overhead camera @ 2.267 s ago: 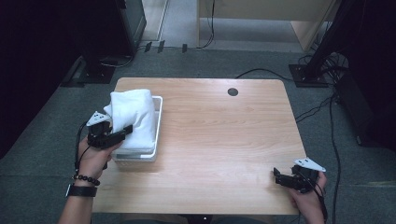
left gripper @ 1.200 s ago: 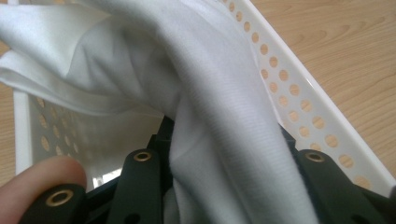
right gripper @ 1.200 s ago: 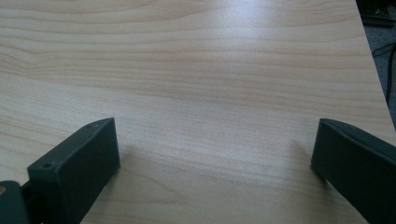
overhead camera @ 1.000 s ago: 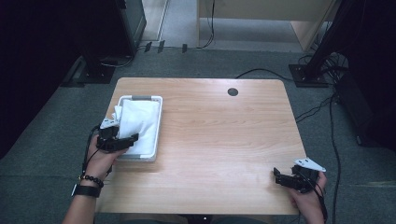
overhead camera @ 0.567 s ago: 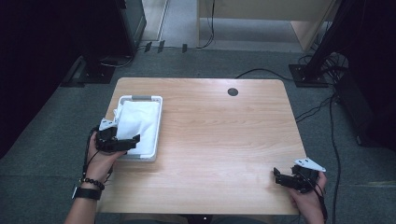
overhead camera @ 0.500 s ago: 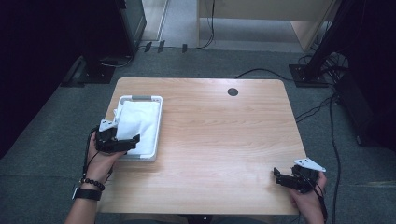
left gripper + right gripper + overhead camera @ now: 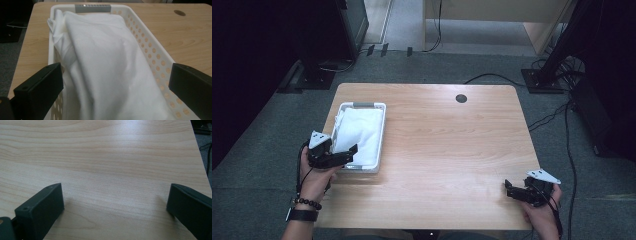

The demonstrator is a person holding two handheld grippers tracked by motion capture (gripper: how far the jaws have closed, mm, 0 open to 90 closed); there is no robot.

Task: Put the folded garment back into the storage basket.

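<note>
honestly the risk is the left gripper, jaws spread wide at the near end of the basket, snagging the white cloth piled inside and dragging it back out, while the right gripper sits released on the table.

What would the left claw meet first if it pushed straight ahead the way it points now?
Most likely the white cloth heaped in the white basket: the open left claw straddles the basket's near end, and the cloth lies directly ahead between its jaws.
</note>
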